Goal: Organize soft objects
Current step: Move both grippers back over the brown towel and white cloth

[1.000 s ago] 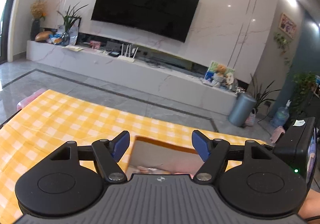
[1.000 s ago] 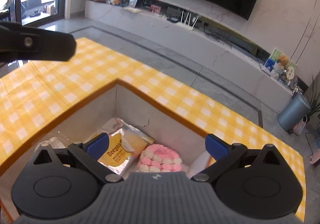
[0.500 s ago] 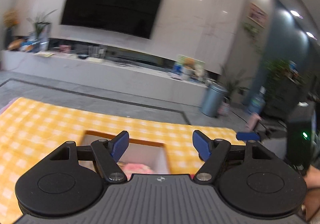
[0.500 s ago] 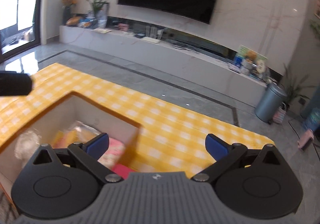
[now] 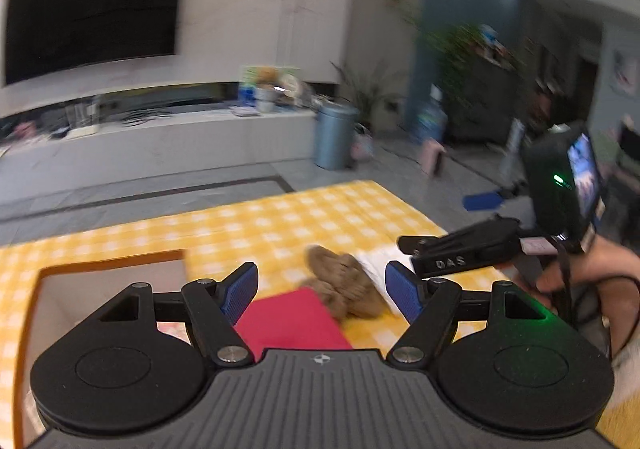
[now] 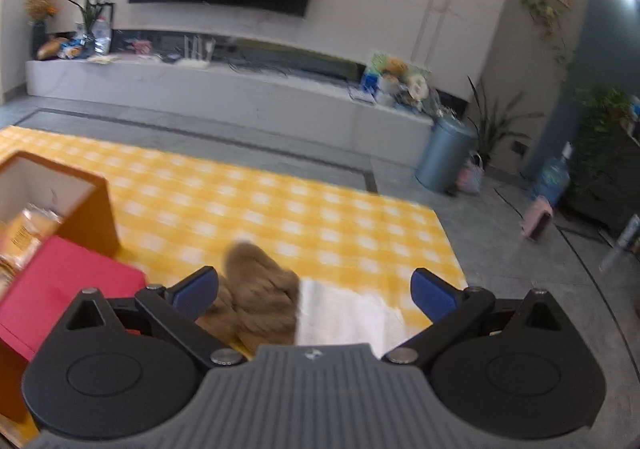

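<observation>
half-hidden white cloth (image 6: 344, 315), blurred

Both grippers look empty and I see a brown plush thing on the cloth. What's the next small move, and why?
Probably ease the right gripper down over the brown plush and close. Its jaws stand open and empty with the plush lying loose on the checked cloth right below them, beside a white cloth, outside the box.
</observation>
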`<state>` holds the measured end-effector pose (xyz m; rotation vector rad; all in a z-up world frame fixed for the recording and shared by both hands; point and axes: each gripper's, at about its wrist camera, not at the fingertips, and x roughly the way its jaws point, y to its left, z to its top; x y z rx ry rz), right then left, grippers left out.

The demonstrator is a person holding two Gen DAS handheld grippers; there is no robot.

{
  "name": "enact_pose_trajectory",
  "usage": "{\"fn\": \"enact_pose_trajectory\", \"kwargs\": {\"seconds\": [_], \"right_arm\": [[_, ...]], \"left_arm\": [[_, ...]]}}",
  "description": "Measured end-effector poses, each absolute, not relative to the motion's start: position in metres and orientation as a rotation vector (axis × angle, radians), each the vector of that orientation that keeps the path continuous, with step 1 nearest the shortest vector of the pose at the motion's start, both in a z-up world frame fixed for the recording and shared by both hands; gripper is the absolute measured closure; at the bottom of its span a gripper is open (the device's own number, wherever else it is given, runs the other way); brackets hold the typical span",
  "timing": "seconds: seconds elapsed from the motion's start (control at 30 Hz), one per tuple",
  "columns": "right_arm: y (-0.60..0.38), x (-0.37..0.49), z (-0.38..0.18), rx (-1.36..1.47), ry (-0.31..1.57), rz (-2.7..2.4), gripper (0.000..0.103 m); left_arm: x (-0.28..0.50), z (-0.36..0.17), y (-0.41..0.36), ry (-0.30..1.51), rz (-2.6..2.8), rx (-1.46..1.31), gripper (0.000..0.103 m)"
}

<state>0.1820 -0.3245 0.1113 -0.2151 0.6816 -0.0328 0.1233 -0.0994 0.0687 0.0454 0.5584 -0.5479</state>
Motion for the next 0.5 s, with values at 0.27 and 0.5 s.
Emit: {"fn": "enact_pose_trajectory", "kwargs": {"seconds": [0.27,0.5], "right_arm": [[-0.376,0.182,0.077,-0.157,0.783,-0.097,0.003],[-0.419,0.190,0.052,0.001,0.869,-0.168,0.003]], "left_arm": [[0.129,0.052,-0.153,0.617,-0.576,0.095,0.018],[0.145,0.027,-0.183,0.686,-0.548,0.093,0.018]]}}
